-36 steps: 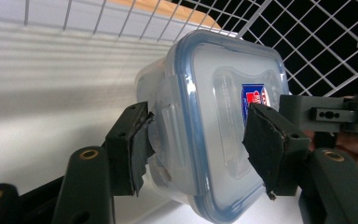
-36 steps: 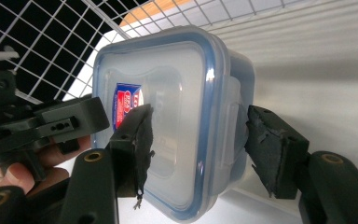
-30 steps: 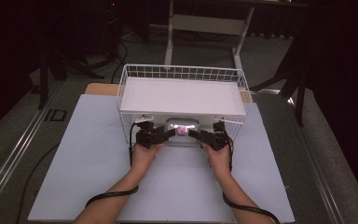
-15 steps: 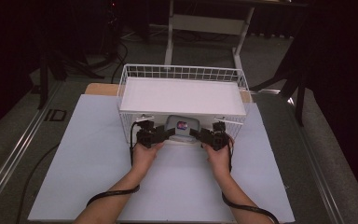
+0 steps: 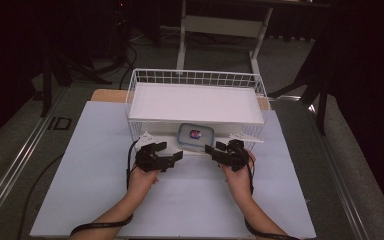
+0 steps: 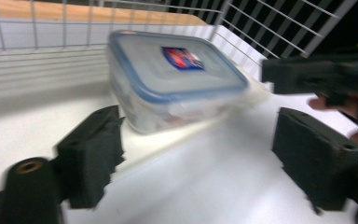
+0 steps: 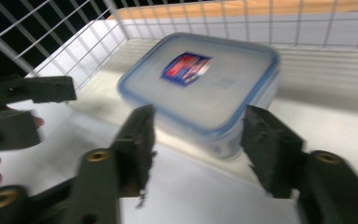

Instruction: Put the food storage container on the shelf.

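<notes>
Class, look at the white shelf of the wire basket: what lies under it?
Under the white shelf of the wire basket sits a lidded plastic container with a red-and-blue label, on the basket's white floor. The shelf covers the space behind it, so the rest is hidden.

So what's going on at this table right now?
A person holds a two-jaw gripper in each hand at a white wire basket with a shelf. A lidded plastic box sits on the basket's lower level, under the shelf. Both grippers are near it but off it: the left gripper has just opened, with nothing between its jaws, and the right gripper has just been closing, also on nothing. The box rests free.
</notes>
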Available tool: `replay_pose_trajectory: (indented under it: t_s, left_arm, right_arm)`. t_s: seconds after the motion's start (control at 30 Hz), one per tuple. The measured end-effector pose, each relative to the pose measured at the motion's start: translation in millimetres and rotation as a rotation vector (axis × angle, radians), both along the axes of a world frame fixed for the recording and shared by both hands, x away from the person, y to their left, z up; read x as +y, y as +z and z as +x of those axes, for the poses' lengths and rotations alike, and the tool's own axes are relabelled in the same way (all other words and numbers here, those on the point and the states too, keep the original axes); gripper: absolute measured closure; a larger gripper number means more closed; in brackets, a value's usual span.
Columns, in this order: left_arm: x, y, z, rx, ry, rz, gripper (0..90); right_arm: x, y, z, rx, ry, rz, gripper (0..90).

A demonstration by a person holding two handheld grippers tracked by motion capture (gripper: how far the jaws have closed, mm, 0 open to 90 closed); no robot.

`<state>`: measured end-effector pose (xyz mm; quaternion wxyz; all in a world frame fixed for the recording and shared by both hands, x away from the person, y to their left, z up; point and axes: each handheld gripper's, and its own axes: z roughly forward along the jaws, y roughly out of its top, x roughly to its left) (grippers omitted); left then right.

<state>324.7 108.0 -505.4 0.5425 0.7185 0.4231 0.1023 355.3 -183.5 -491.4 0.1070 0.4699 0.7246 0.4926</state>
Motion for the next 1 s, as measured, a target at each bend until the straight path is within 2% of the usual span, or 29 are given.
replay_pose_trajectory:
  t_s: [0.07, 0.1, 0.13, 0.17, 0.23, 0.27, 0.3, 0.33, 0.4, 0.47, 0.57, 0.67, 0.77, 0.9, 1.0]
  left_arm:
    - [3.6, 3.7, -11.9, -0.019, -0.007, 0.000, 14.0]
    - [3.6, 3.7, -11.9, -0.019, -0.007, 0.000, 9.4]
    - [6.6, 7.5, -21.9, -0.047, 0.009, 0.029, 9.4]
    - [9.2, 10.3, -30.0, -0.072, 0.048, 0.056, 1.4]
    - [14.5, 13.7, -41.5, -0.106, 0.098, 0.060, 1.4]
    - [17.1, 15.3, -45.9, -0.115, 0.114, 0.064, 1.3]
    - [19.6, 16.2, -50.1, -0.127, 0.123, 0.060, 1.3]
    - [22.1, 16.1, -53.5, -0.139, 0.124, 0.053, 1.4]
    - [25.5, 13.0, -58.7, -0.158, 0.130, 0.046, 1.4]
    - [27.6, 7.2, -60.5, -0.149, 0.122, 0.040, 1.4]
    - [27.0, -4.0, -63.8, -0.122, 0.124, 0.036, 1.4]
    - [21.6, -11.7, -68.1, -0.105, 0.091, 0.077, 1.4]
    - [19.1, -12.9, -70.3, -0.120, 0.075, 0.092, 1.4]
    - [20.8, -11.9, -69.3, -0.118, 0.081, 0.062, 1.4]
    - [22.1, -12.1, -69.1, -0.116, 0.086, 0.061, 1.4]
  right_arm:
    - [3.0, -2.2, -4.2, 0.003, 0.015, -0.011, 52.8]
    - [3.0, -2.2, -4.2, 0.003, 0.015, -0.011, 52.8]
    - [4.6, -3.8, -5.8, 0.006, 0.023, -0.018, 55.3]
    - [7.8, -7.1, -7.7, 0.014, 0.037, -0.024, 60.6]
    - [13.0, -11.1, -8.2, 0.028, 0.058, -0.055, 71.5]
    - [18.9, -14.9, -7.6, 0.050, 0.086, -0.084, 79.0]
    - [18.9, -14.9, -7.6, 0.050, 0.086, -0.084, 88.2]
    - [21.5, -16.7, -7.2, 0.058, 0.096, -0.097, 89.9]
    - [26.3, -20.1, -5.2, 0.076, 0.105, -0.114, 90.0]
    - [30.0, -22.8, -2.6, 0.073, 0.099, -0.130, 90.0]
    - [32.0, -26.0, 4.0, 0.087, 0.077, -0.124, 90.0]
    - [31.7, -27.2, 10.2, 0.090, 0.059, -0.114, 90.0]
    - [31.1, -27.0, 14.7, 0.086, 0.045, -0.112, 89.9]
    - [31.4, -25.1, 18.5, 0.076, 0.034, -0.106, 89.9]
    - [32.4, -24.2, 20.8, 0.074, 0.036, -0.101, 89.9]
